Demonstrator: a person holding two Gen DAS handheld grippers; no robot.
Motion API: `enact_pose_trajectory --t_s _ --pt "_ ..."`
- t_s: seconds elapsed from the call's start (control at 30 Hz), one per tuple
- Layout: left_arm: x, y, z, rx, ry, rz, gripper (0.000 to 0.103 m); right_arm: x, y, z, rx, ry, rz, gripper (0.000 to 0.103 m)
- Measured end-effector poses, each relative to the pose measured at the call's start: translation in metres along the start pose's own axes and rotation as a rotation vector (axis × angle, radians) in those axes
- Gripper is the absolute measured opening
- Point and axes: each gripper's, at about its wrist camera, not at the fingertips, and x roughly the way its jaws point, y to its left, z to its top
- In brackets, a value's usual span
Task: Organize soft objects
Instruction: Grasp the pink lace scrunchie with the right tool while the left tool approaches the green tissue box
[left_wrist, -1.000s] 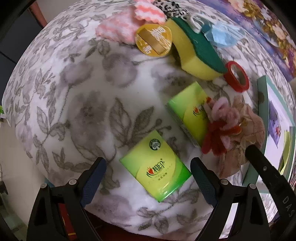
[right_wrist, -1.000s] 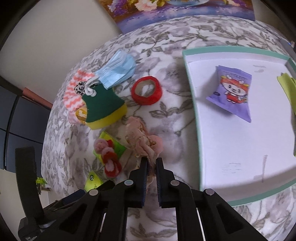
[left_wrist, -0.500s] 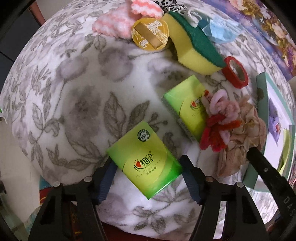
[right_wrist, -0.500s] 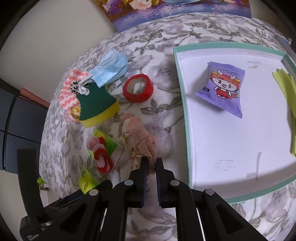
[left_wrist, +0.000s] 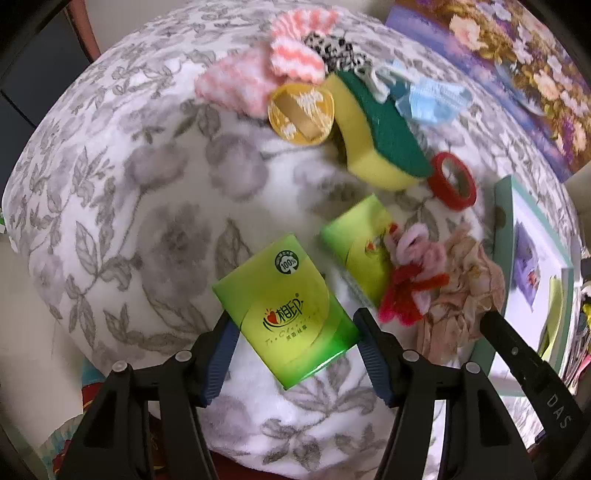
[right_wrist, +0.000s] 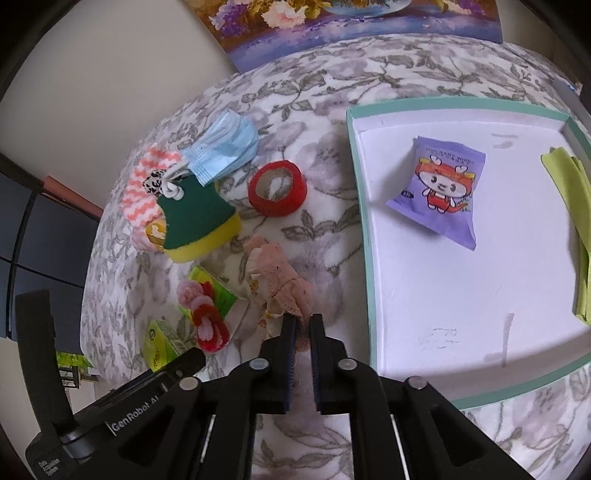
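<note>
While left gripper (left_wrist: 291, 350) jaws have just been closing on green tissue pack (left_wrist: 284, 310), we see pads at both long edges, pack raised off floral blanket (left_wrist: 147, 206). Right gripper (right_wrist: 303, 328) pinches beige scrunchie (right_wrist: 284, 288), near teal tray (right_wrist: 360, 236).

Risk: we judge glossy wrap may slip or rotate if grip stays near pack's lower end; soft pack may buckle.

Orientation: we read pack flat, printed face up, long axis diagonal, logo end toward upper left.
</note>
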Motion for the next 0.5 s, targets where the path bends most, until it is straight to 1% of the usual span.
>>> enact_pose_trajectory --t_s 0.3,0.33,0.5 --pt "-0.036 0.012 0.012 -0.038 -0.096 -0.022 0.063 -0.033 0.001 0.007 0.005 -0.098 0.064 0.004" --pt "-0.041 0.019 0.011 -0.040 -0.104 -0.027 0.063 -0.036 0.001 0.008 0.005 -0.105 0.068 0.004" --pt "-0.056 0.023 0.012 -0.046 -0.153 -0.039 0.062 -0.058 0.003 0.011 0.010 -0.170 0.102 0.004"
